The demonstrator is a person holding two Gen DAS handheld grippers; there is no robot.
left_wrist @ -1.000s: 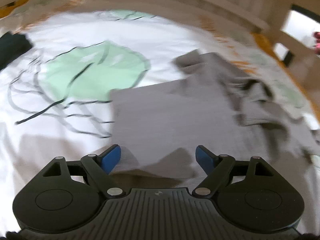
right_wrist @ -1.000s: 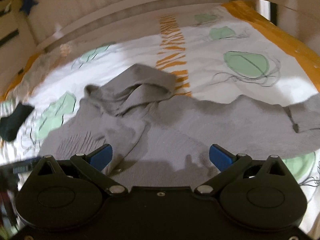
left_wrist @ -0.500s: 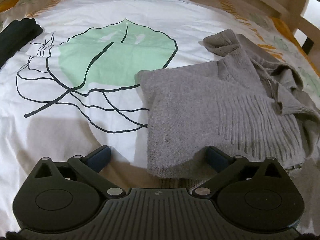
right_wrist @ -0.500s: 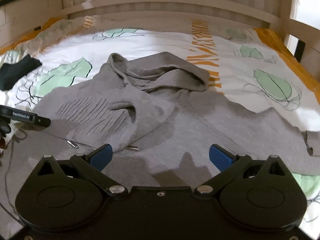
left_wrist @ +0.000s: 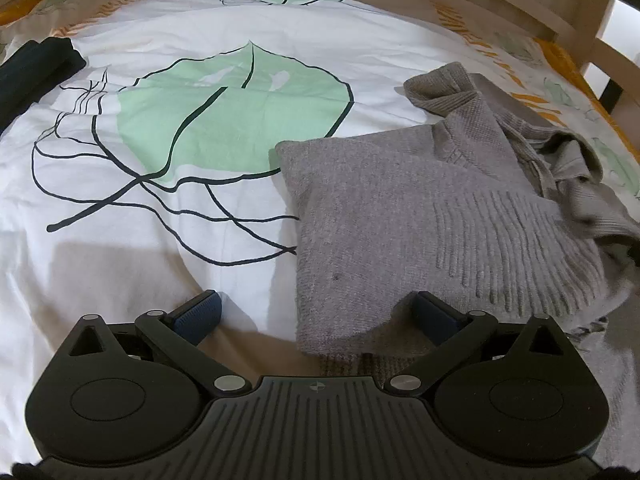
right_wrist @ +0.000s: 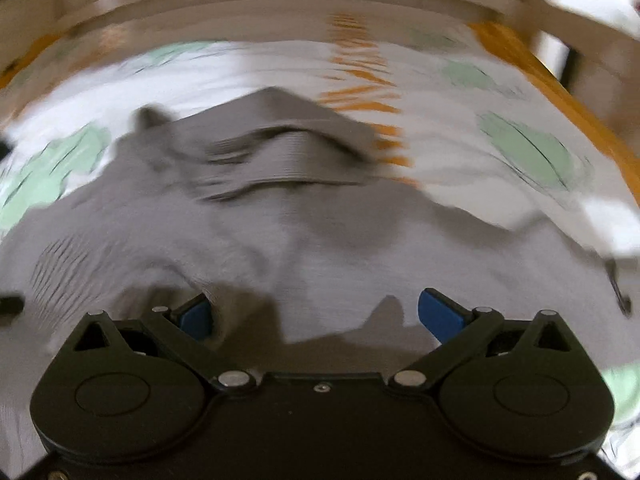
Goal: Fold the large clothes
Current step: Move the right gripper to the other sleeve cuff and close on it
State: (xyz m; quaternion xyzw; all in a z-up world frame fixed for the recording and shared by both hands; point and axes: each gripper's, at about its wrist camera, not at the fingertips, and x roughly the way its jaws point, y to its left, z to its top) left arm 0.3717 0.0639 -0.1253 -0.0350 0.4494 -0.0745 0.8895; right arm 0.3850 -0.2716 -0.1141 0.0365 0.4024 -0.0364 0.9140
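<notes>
Between my left gripper's [left_wrist: 316, 312] wide-spread blue pads [left_wrist: 200, 312] nothing is being pinched; they've just been opening. Right gripper [right_wrist: 314, 314] is gaping too, hovering over the grey sweater [left_wrist: 392, 216], which is lying crumpled on the leaf-print bedsheet [left_wrist: 160, 208].

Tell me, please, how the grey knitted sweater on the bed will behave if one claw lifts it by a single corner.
The grey sweater will probably sag and unfold, since its far part already lies crumpled. The thick knit suggests some weight, so it may stretch. The fuzzy surface likely grips the pads rather than slipping.
</notes>
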